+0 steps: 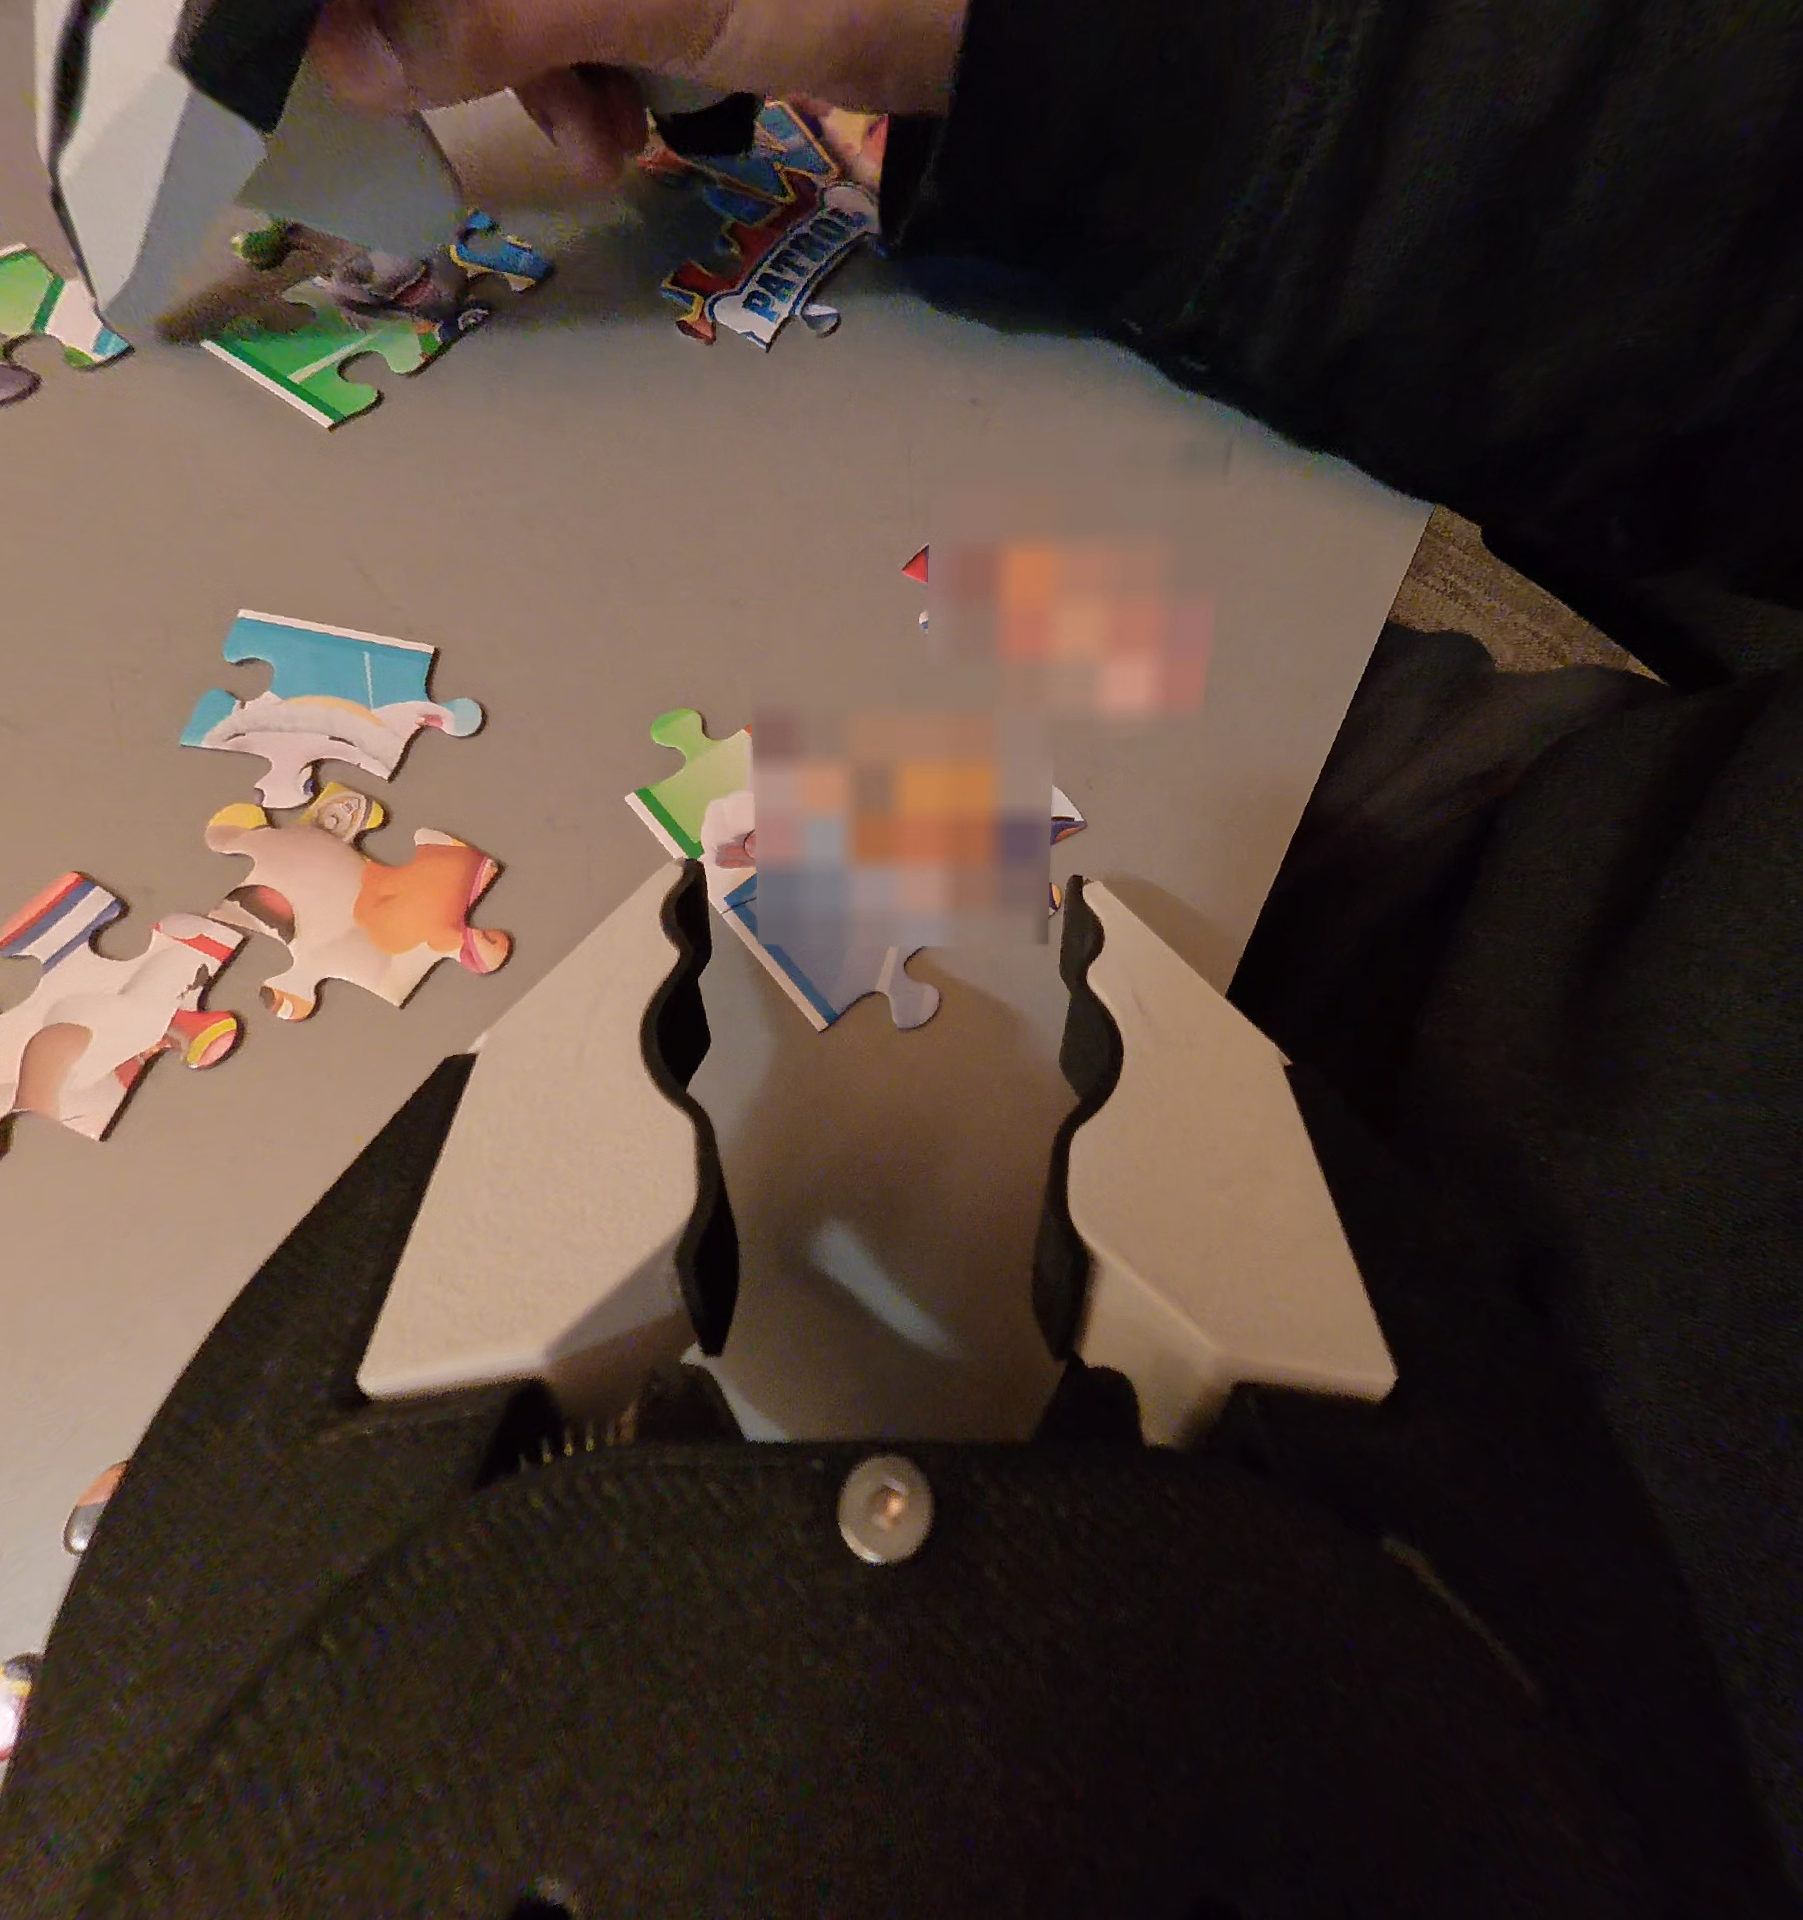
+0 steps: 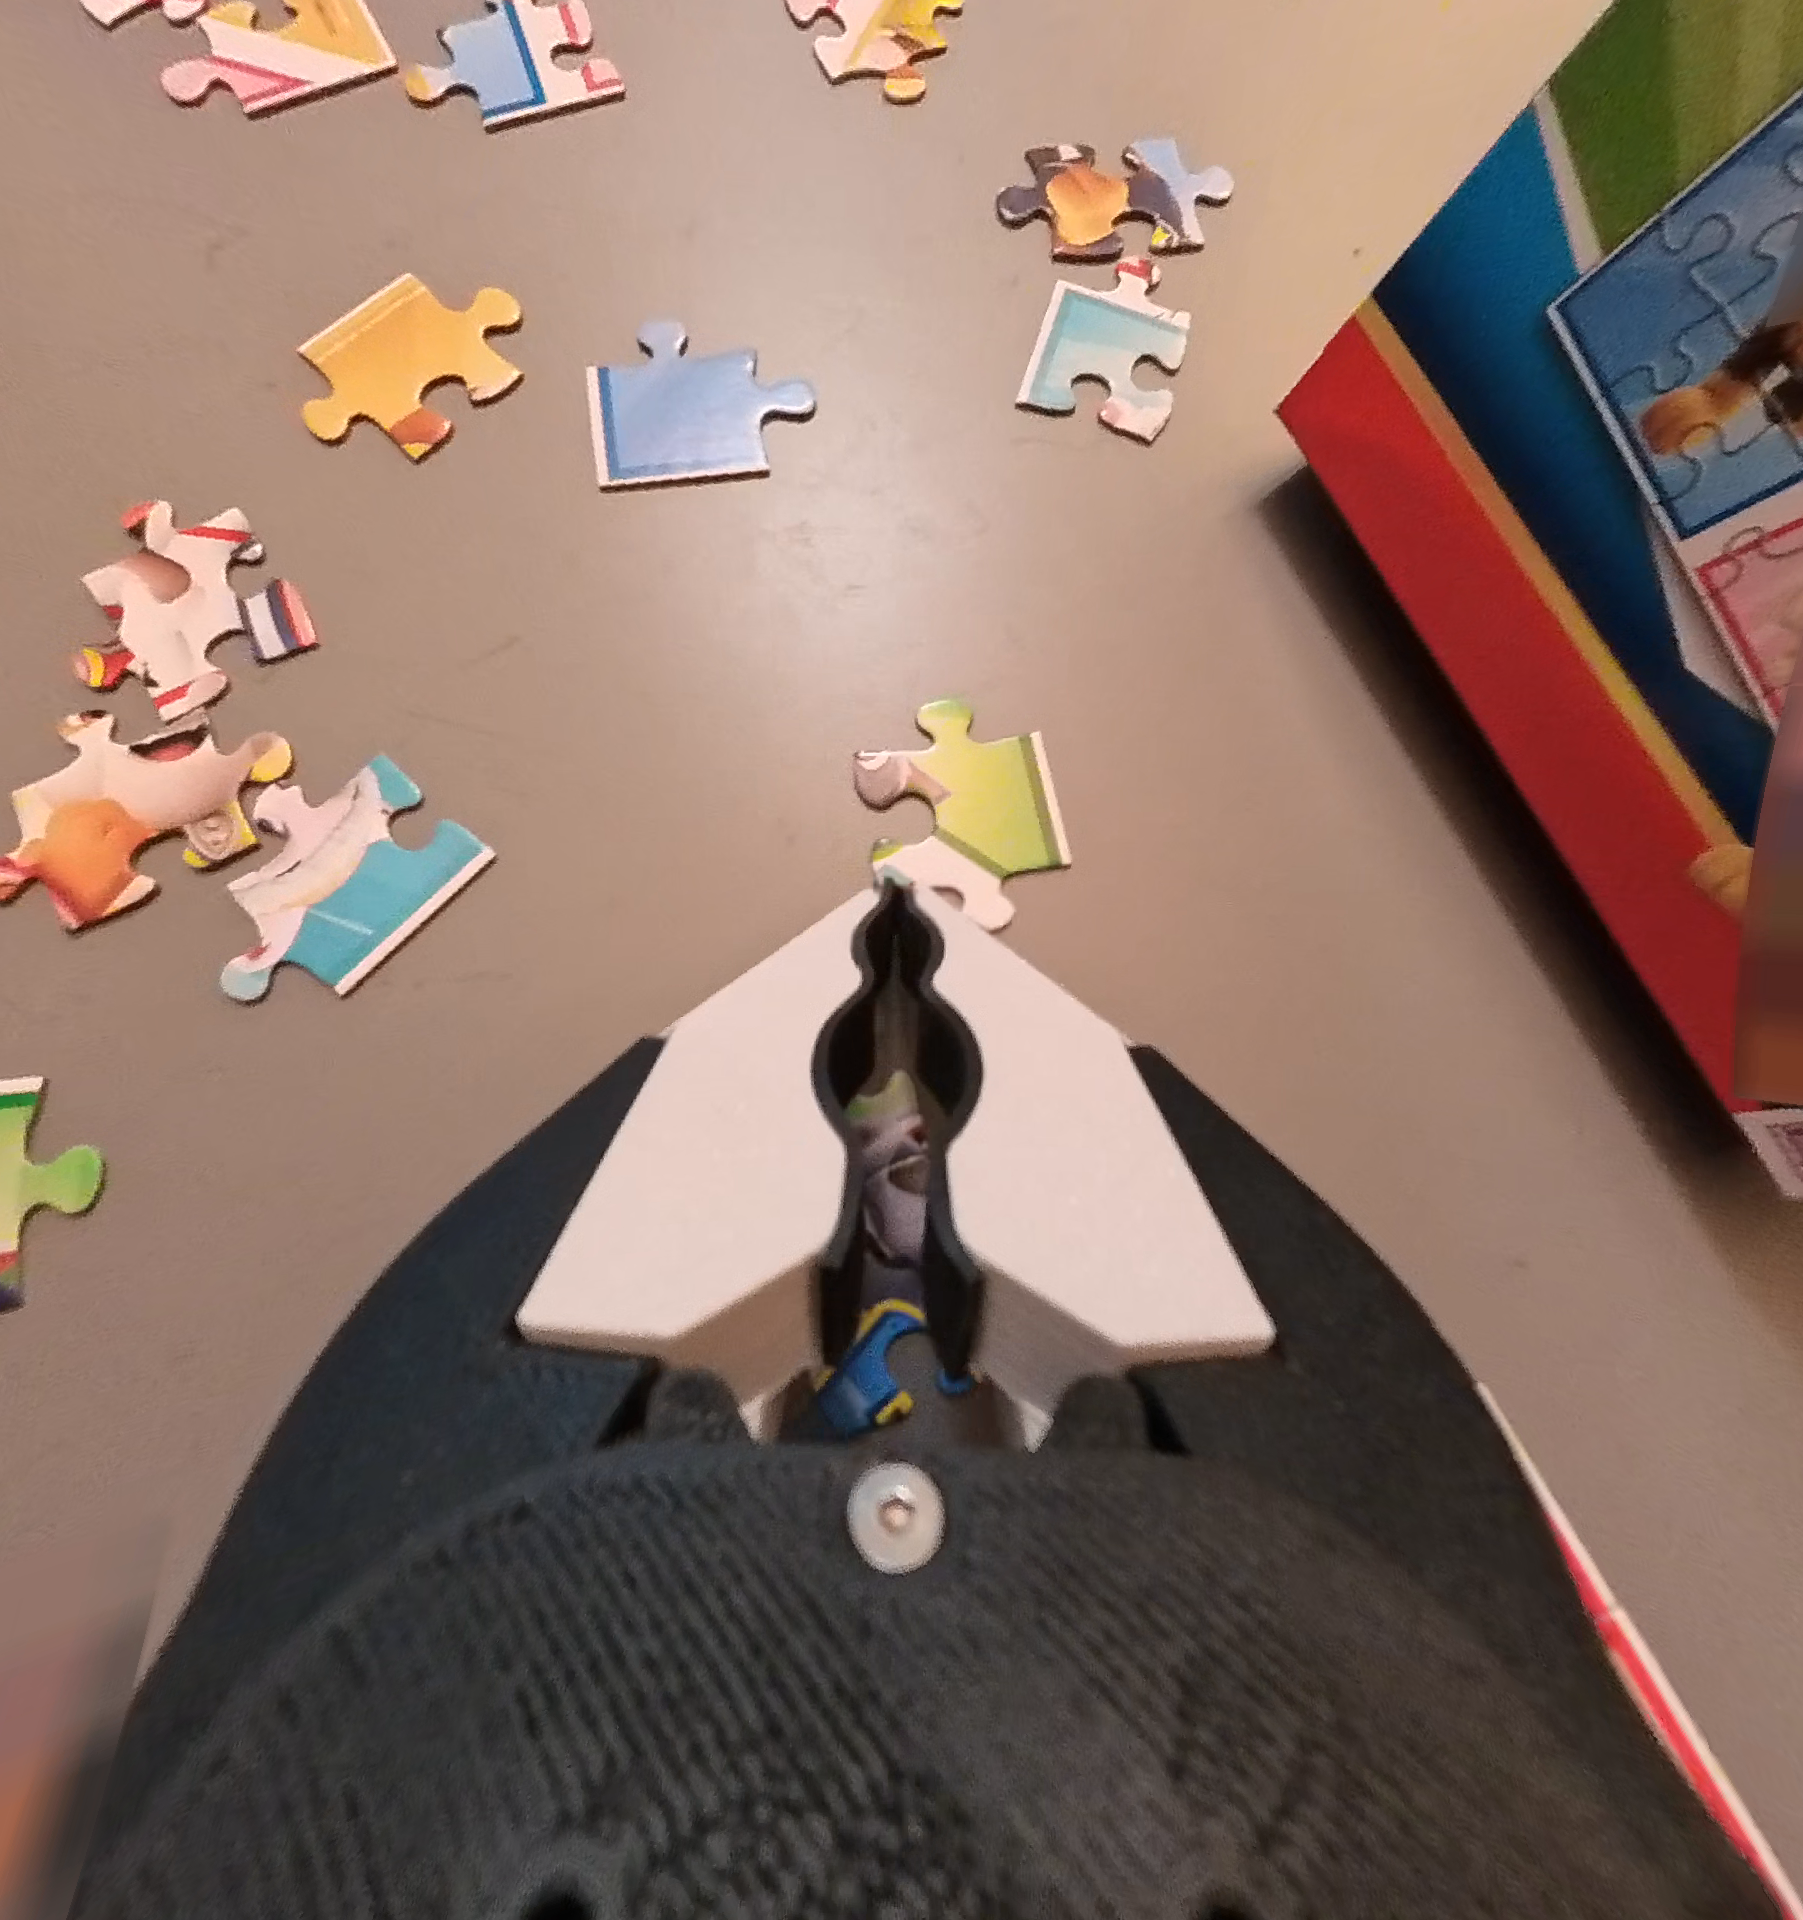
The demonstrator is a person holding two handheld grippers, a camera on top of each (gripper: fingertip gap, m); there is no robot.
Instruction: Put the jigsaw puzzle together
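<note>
My left gripper (image 1: 876, 894) is open low over the grey table (image 1: 668, 499). A blue-edged puzzle piece (image 1: 824, 977) lies flat between its tips, and the pads do not touch it. A green-edged piece (image 1: 684, 790) lies against it, partly under a blurred patch. My right gripper (image 2: 889, 894) is shut on a puzzle piece (image 2: 892, 1174) held on edge, with green, grey and blue print showing between the fingers. A green piece with a white border (image 2: 990, 800) lies on the table just past its tips. The right gripper (image 1: 118, 156) also shows blurred at the top left of the left wrist view.
Several loose pieces lie around, among them a teal piece (image 1: 325, 696), an orange dog piece (image 1: 357, 904) and a plain blue piece (image 2: 684, 410). The red and blue puzzle box (image 2: 1499, 582) stands at the right. The table edge (image 1: 1344, 831) and a person's dark clothing are right of my left gripper. The grippers' ends are close to 20 centimetres from one another.
</note>
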